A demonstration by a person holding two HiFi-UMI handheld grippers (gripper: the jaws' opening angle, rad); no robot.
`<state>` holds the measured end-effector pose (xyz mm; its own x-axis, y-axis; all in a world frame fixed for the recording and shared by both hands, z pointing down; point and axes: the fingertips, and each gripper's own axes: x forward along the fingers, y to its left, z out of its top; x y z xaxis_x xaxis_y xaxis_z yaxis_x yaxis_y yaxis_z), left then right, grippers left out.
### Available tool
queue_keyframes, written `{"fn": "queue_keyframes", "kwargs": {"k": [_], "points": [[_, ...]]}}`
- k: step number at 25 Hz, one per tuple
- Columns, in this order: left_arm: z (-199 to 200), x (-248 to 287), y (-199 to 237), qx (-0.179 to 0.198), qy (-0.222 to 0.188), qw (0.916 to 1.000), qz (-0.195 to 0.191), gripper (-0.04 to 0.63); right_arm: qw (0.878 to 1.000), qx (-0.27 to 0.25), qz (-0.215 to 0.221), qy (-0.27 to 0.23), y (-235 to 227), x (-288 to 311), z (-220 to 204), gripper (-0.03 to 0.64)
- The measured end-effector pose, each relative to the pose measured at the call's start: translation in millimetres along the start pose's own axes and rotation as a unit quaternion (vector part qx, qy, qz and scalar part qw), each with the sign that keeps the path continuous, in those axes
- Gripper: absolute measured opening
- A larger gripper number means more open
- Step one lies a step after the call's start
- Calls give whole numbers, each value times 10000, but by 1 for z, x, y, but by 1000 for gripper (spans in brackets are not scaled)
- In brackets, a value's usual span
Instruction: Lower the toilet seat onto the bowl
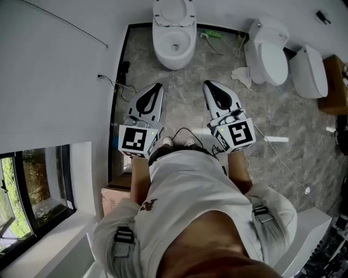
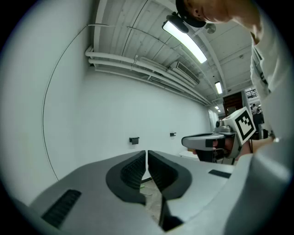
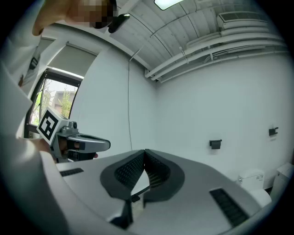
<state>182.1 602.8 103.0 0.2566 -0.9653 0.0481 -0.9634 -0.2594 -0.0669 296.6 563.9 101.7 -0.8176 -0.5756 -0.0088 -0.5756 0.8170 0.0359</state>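
Note:
A white toilet [image 1: 174, 46] stands on the grey marble floor against the far wall. Its seat [image 1: 174, 11] is raised above the open bowl. My left gripper [image 1: 159, 86] and right gripper [image 1: 207, 83] are held side by side in front of the person's body. Both point level toward the toilet and stay well short of it. Each is shut with nothing between its jaws. In the left gripper view the closed jaws [image 2: 146, 153] face a bare white wall, with the right gripper [image 2: 209, 140] beside them. The right gripper view shows its closed jaws [image 3: 144, 151] and the left gripper [image 3: 82, 144].
Two more white toilets [image 1: 269, 51] [image 1: 309, 70] stand at the right, with a white rag [image 1: 242, 76] and cables on the floor nearby. A brown cabinet [image 1: 334, 84] is at the far right. A cardboard box [image 1: 115, 193] and a window [image 1: 27, 190] lie at the lower left.

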Motion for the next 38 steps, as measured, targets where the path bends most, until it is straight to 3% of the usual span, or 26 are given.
{"fn": "queue_keyframes", "kwargs": {"k": [13,20,38], "points": [[-10,0,-15,-48,121,9995,302,34,9999,9,62,98,-10,-13,-14,23],[-8,15,-8,42,84,9996,280,34,10000,13,17,94,-22,-1,-15,23],[-16,83,104,-26,-56,10000,-67,23,9987,-119,-388,317,-43,117,-23,21]]}}
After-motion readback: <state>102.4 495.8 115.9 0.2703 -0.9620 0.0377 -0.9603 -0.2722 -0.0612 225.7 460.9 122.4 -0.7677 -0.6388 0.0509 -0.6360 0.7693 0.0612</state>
